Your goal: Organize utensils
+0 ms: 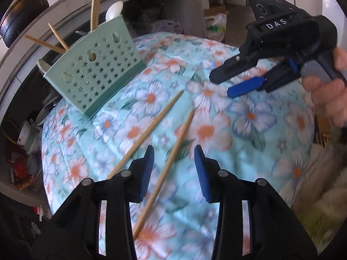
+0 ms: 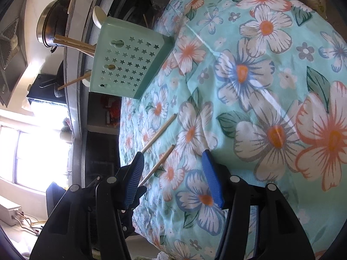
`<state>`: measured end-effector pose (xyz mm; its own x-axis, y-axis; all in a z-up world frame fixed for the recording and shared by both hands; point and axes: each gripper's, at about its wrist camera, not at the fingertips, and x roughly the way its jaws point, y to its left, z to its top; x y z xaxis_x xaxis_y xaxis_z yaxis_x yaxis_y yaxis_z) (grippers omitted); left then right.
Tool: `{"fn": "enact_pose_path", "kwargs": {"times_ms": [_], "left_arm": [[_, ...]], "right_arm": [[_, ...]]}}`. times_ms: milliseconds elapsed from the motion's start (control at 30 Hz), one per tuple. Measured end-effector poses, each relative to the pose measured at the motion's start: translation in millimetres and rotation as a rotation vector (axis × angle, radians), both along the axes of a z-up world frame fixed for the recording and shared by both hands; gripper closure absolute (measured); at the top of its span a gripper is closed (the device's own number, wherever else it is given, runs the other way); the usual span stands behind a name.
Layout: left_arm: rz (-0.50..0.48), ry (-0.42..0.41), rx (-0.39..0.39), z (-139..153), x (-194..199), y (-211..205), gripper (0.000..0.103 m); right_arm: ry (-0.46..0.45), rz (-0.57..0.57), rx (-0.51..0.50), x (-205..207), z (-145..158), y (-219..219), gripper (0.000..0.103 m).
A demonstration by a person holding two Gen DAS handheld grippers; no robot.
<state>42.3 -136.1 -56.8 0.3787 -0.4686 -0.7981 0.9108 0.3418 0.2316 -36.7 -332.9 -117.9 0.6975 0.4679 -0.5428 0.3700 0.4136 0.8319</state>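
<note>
Floral turquoise tablecloth [image 1: 249, 134], two loose chopsticks [image 1: 149, 127] lying side by side near green star-punched utensil holder [image 1: 95, 69]. Left gripper [image 1: 174, 164] partly open above one chopstick, gripping nothing. Right gripper [image 2: 173, 173] open, empty.

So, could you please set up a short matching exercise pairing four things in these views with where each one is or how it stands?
Things:
1. utensil holder
2. two chopsticks
3. white spoon
4. right gripper

States:
A. lying loose on the floral cloth
B. sticking up out of the holder
C. standing at the far edge of the cloth, star-shaped holes in its wall
D. hovering above the cloth, jaws apart, empty

Pairs: 1-C, 2-A, 3-B, 4-D
</note>
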Motion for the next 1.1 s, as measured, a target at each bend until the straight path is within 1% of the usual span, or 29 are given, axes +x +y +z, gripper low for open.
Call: {"fn": "enact_pose_path", "kwargs": {"times_ms": [67,133,233,300,333,400,467,667,700,767,900,967,1100], "left_arm": [[0.007,0.002,-0.011,-4.0,-1.6,-13.4,0.066],[0.016,0.009,-0.012,-9.5,3.2,-24.8,0.066],[0.037,0.013,0.022,-22.6,10.1,-38.5,0.066],[0.059,0.011,0.054,-33.1,16.2,-44.3,0.069],[0.061,0.017,0.057,-35.6,18.8,-45.1,0.071],[0.065,0.037,0.061,-37.6,21.5,-45.9,0.072],[0.062,0.039,0.074,-38.4,21.7,-46.8,0.073],[0.039,0.032,0.147,-39.9,20.9,-51.5,0.073],[0.040,0.040,0.154,-40.1,22.0,-52.2,0.074],[0.033,0.060,0.158,-41.2,22.8,-54.2,0.085],[0.030,0.041,0.158,-41.7,18.9,-56.9,0.091],[0.038,0.038,0.152,-38.1,13.2,-54.0,0.098],[0.059,0.022,0.123,-26.0,12.1,-47.3,0.098]], "right_arm": [[-0.004,-0.012,0.003,-2.1,1.2,-3.9,0.043],[-0.003,-0.027,0.002,-4.1,2.0,-7.5,0.042],[-0.001,-0.044,0.016,-6.8,0.0,-12.6,0.041],[-0.001,-0.047,0.024,-7.4,-2.5,-13.7,0.041],[0.002,-0.048,0.029,-7.3,-3.8,-14.5,0.041],[0.005,-0.047,0.034,-7.6,-5.2,-15.6,0.041],[0.008,-0.046,0.036,-7.0,-6.4,-15.5,0.041],[0.010,-0.046,0.039,-7.6,-8.4,-14.1,0.041],[0.010,-0.047,0.039,-7.7,-8.4,-14.1,0.041],[0.011,-0.046,0.038,-7.5,-8.5,-14.2,0.041],[0.008,-0.046,0.036,-7.3,-8.4,-14.3,0.041],[0.009,-0.047,0.035,-7.4,-8.2,-14.5,0.041],[0.007,-0.051,0.030,-6.8,-5.8,-13.1,0.041]]}}
